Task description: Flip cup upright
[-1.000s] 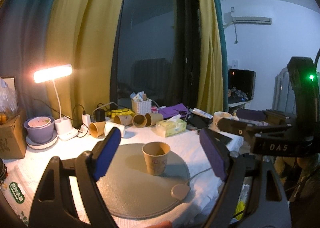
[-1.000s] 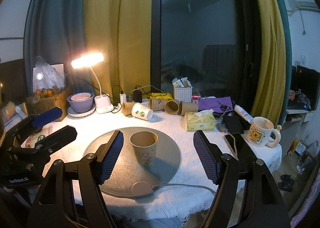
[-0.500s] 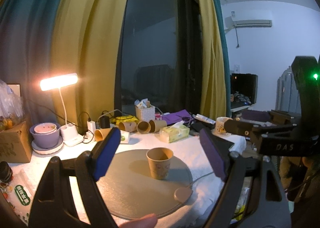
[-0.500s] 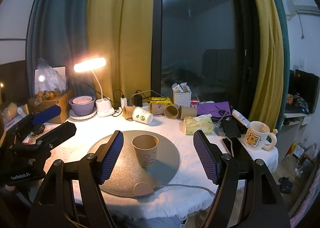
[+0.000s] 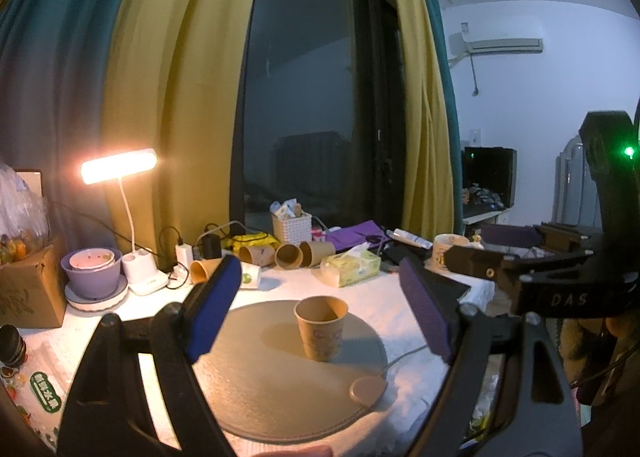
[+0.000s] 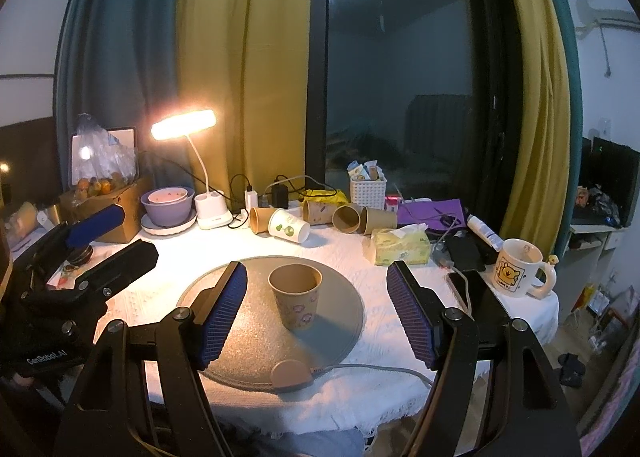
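A brown paper cup (image 5: 321, 328) stands upright, mouth up, on the round grey mat (image 5: 256, 385) in the middle of the table; it also shows in the right wrist view (image 6: 297, 295) on the same mat (image 6: 248, 349). My left gripper (image 5: 320, 297) is open and empty, held back from the cup and above the table's near edge. My right gripper (image 6: 318, 309) is open and empty, also held back, with the cup seen between its blue pads. Each gripper shows in the other's view, the right one (image 5: 532, 257) and the left one (image 6: 104, 245), both open.
Several paper cups (image 6: 320, 217) lie on their sides at the back, by a white basket (image 6: 368, 191), a tissue pack (image 6: 402, 247), a lit desk lamp (image 6: 184, 125), a purple bowl (image 6: 168, 207) and a cardboard box (image 6: 108, 205). A mug (image 6: 520, 273) and phone (image 6: 476, 293) sit right.
Both grippers have drawn back and risen a little from the table, so the cup looks smaller and lower. The cup stays upright on the mat.
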Available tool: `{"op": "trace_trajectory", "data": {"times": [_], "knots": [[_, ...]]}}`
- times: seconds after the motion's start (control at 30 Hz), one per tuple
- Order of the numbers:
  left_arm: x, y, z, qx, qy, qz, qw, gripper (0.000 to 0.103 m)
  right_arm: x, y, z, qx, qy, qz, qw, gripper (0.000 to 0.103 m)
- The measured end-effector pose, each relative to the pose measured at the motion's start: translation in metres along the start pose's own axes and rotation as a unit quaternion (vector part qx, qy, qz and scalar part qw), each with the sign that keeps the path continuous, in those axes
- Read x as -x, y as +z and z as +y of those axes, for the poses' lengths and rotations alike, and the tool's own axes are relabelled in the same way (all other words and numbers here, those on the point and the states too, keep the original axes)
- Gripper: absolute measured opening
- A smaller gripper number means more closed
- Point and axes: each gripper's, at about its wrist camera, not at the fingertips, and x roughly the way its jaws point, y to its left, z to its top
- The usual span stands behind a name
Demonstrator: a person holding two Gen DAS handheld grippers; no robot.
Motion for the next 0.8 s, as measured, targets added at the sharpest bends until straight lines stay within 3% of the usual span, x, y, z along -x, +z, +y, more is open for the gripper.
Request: {"op": "trace_trajectory", "data": {"times": [0.8], "knots": [[-0.0008,-0.001,-0.002,0.004,-0.001,0.003,1.0,0.082,0.0001,-0.0016,0.0014,0.0,0.0,0.001,1.0,0.075]]}}
